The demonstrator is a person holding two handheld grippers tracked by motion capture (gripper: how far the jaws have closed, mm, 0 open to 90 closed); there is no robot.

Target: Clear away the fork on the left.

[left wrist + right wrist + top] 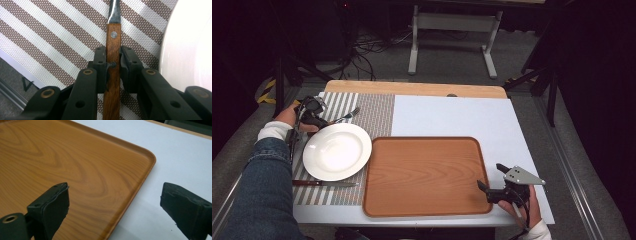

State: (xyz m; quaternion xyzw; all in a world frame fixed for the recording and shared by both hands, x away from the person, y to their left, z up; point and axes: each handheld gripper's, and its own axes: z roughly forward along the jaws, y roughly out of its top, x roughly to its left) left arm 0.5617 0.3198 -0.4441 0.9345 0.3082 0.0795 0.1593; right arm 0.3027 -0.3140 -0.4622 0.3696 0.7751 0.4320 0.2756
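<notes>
Looking down from the high view, you have your left gripper (313,117) at the far left of the striped placemat (377,112), just beyond the white plate (337,151), with a fork (346,116) reaching out from it toward the mat's middle. That view is too small to settle how the jaws stand. Your left gripper view does: the two black jaws press against either side of the fork's wooden handle (112,72), with its rivet and the start of the metal neck just past the jaw tips, so your left gripper (112,56) is closed on the fork. The same view puts the plate's rim (185,50) just beside the gripper, over the brown and white stripes.

Your right gripper (494,179) sits at the near right corner of the wooden tray (424,175), jaws spread. Your right gripper view shows what the high view cannot: one jaw hangs over the tray's wood grain, the other over the white table cover (180,157), with the tray's raised edge (140,182) running between them and nothing gripped.

The tray holds nothing; the plate is bare too. A knife (324,184) lies on the placemat along the plate's near side, just left of the tray.
</notes>
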